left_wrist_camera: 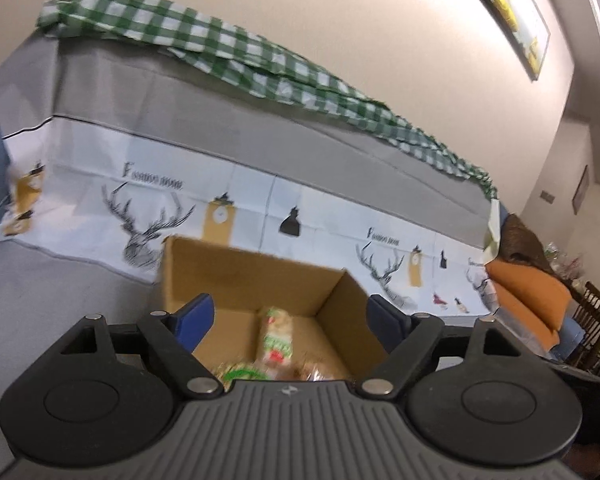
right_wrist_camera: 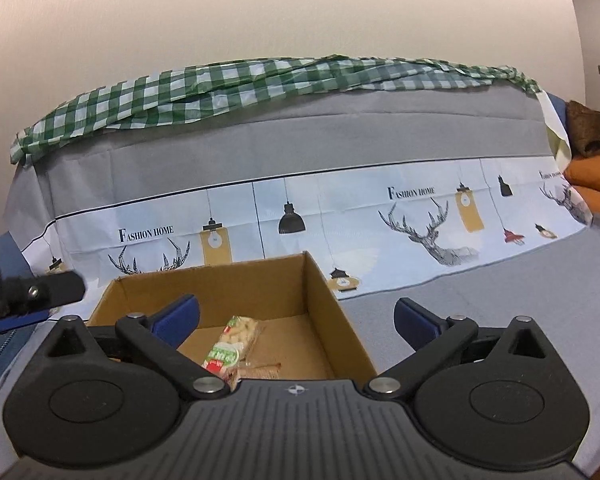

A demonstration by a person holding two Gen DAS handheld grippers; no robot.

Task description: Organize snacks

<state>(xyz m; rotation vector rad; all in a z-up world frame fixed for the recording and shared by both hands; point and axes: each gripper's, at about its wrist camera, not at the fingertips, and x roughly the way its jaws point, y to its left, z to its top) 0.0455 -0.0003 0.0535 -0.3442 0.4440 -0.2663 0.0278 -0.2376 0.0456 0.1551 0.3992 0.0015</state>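
Note:
An open cardboard box (left_wrist_camera: 256, 272) stands on the grey cloth-covered seat, just ahead of both grippers. On its floor lie snack packs: a clear pack with a green and red label (left_wrist_camera: 277, 340) (right_wrist_camera: 230, 344), a green-labelled one (left_wrist_camera: 240, 372) close under the left gripper, and a brownish one (right_wrist_camera: 262, 370). My left gripper (left_wrist_camera: 289, 304) hangs open over the box's near side, with nothing between its blue pads. My right gripper (right_wrist_camera: 296, 304) is wide open over the box's (right_wrist_camera: 220, 284) right wall and also holds nothing. A finger of the left gripper (right_wrist_camera: 60, 286) shows at the left edge of the right wrist view.
The box sits on a sofa under a grey cloth with a deer and lamp print (right_wrist_camera: 432, 232). A green checked cloth (right_wrist_camera: 228, 88) lies along the backrest top. Orange cushions (left_wrist_camera: 528, 300) and a wooden chair (left_wrist_camera: 596, 328) are to the right. A framed picture (left_wrist_camera: 512, 12) hangs on the wall.

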